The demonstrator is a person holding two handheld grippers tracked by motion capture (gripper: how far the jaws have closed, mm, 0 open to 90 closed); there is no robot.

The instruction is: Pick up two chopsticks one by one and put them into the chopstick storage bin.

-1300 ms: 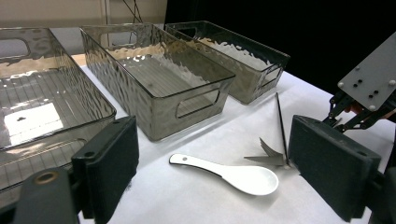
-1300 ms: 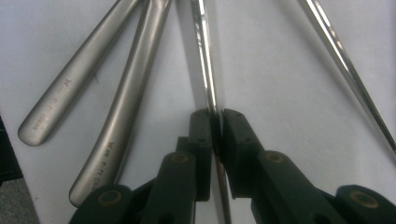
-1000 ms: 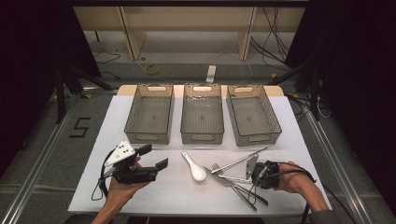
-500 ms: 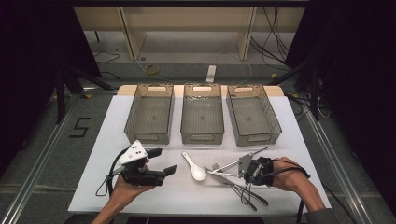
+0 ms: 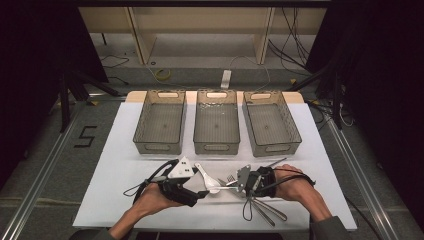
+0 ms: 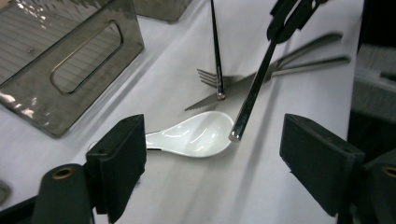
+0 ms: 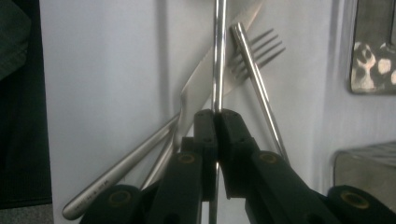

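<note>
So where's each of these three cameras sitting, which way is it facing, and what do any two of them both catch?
High view: above the person's side, facing forward and down on the table and three bins; both forearms enter from the bottom.
Left gripper view: rides the left gripper, looking between open jaws at the white spoon.
Right gripper view: rides the right gripper, shut on a metal chopstick.
Shared: both gripper views show that chopstick, the fork and the knife.

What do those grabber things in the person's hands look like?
Each hand-held gripper, left and right, is black with two chunky, blocky jaws. A pale grey three-cornered plate with small dark dots sits on top, and a thin black cable loops away. The person's sleeves look dark grey.
</note>
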